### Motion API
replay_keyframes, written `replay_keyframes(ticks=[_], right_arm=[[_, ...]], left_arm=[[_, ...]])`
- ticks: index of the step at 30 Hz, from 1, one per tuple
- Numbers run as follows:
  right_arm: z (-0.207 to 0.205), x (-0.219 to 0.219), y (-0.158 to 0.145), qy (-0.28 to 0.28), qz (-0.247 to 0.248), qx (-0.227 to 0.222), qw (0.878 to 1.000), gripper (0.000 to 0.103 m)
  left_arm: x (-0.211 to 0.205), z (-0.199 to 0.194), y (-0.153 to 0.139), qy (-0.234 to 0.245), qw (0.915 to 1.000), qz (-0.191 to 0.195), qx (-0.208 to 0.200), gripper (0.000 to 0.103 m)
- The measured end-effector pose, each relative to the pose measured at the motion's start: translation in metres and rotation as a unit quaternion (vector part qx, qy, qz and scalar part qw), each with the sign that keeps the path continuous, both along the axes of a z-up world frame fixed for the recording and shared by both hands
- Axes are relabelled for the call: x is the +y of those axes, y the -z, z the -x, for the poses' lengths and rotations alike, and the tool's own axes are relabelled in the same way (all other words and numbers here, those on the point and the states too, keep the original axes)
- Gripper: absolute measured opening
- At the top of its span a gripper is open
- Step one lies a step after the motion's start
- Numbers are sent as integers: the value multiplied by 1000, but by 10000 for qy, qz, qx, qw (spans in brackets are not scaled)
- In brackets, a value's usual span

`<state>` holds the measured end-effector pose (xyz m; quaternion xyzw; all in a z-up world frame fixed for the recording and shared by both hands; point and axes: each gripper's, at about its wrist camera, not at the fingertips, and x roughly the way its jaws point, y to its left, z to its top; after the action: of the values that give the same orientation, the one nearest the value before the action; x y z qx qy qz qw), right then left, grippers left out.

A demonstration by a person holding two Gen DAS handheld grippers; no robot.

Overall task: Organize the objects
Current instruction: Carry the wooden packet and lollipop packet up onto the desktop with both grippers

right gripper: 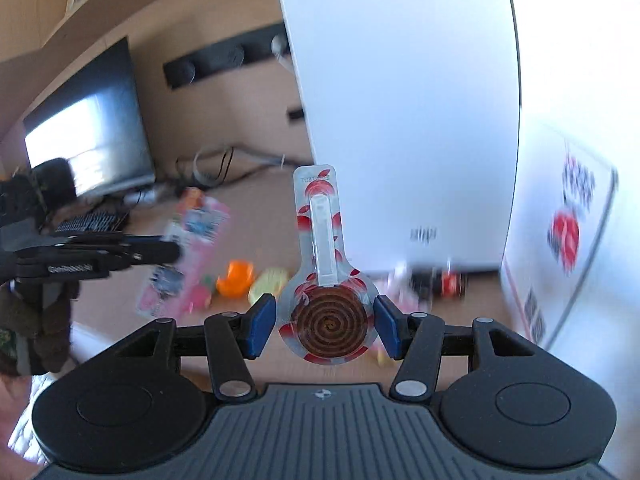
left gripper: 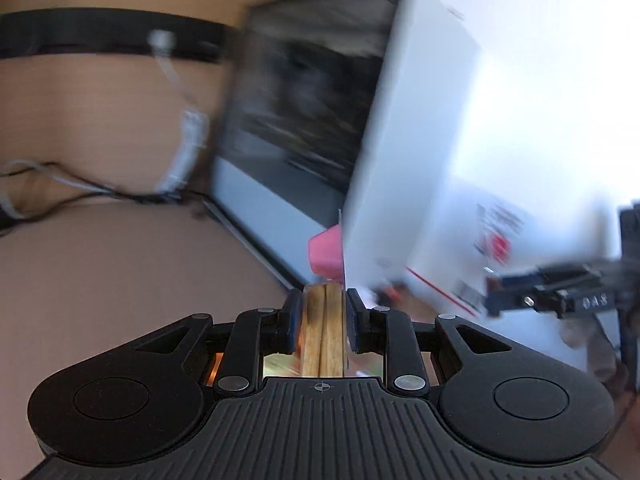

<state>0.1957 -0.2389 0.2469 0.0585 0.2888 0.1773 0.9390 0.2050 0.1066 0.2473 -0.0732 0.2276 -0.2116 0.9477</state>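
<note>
Both grippers loaded, mid-air, pics blurry w/ motion.

Left gripper (left gripper: pixel 323 322) clenched on wooden block (left gripper: pixel 323 332): stiff, light-looking, smooth sides, prob. best pinched across flat faces near middle. Right gripper (right gripper: pixel 325 326) grasping spiral candy pack (right gripper: pixel 326 280) at round end, jaws wide, stick end pointing fwd: thin plastic, flexible, slippery, likely crushable, so gentle squeeze. White box (right gripper: pixel 400 120) just ahead, small toys (right gripper: pixel 236 278) on desk (right gripper: pixel 260 208) below.

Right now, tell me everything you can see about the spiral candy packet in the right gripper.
The spiral candy packet is a clear plastic, spoon-shaped wrapper with red petal prints. Its round end holds a brown coiled strip; a white stick runs up the narrow neck. It stands upright between the blue pads of the right gripper, which touch its round end, above the wooden table.
</note>
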Motion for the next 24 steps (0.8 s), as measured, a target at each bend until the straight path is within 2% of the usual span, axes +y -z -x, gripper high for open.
replay_keyframes(ticks=[5, 10, 18, 20, 21, 24], right_arm=[[-49, 19, 4, 60, 112, 185, 9997, 54], [-89, 44, 31, -107, 81, 619, 9980, 54], [-125, 76, 78, -220, 492, 1260, 9906, 54], [-128, 80, 87, -199, 579, 1310, 9895, 53], [-129, 81, 90, -172, 631, 1316, 9891, 49], [-126, 83, 94, -43, 750, 1199, 9899, 51]], left_arm=[[53, -17, 20, -748, 9963, 186, 384, 26], [105, -21, 52, -990, 9907, 400, 840, 26], [127, -38, 96, -1179, 9793, 641, 1518, 26], [128, -38, 104, -1277, 9779, 612, 1538, 26], [128, -39, 106, -1324, 9776, 571, 1535, 26], [124, -42, 113, -1482, 9772, 382, 1469, 27]])
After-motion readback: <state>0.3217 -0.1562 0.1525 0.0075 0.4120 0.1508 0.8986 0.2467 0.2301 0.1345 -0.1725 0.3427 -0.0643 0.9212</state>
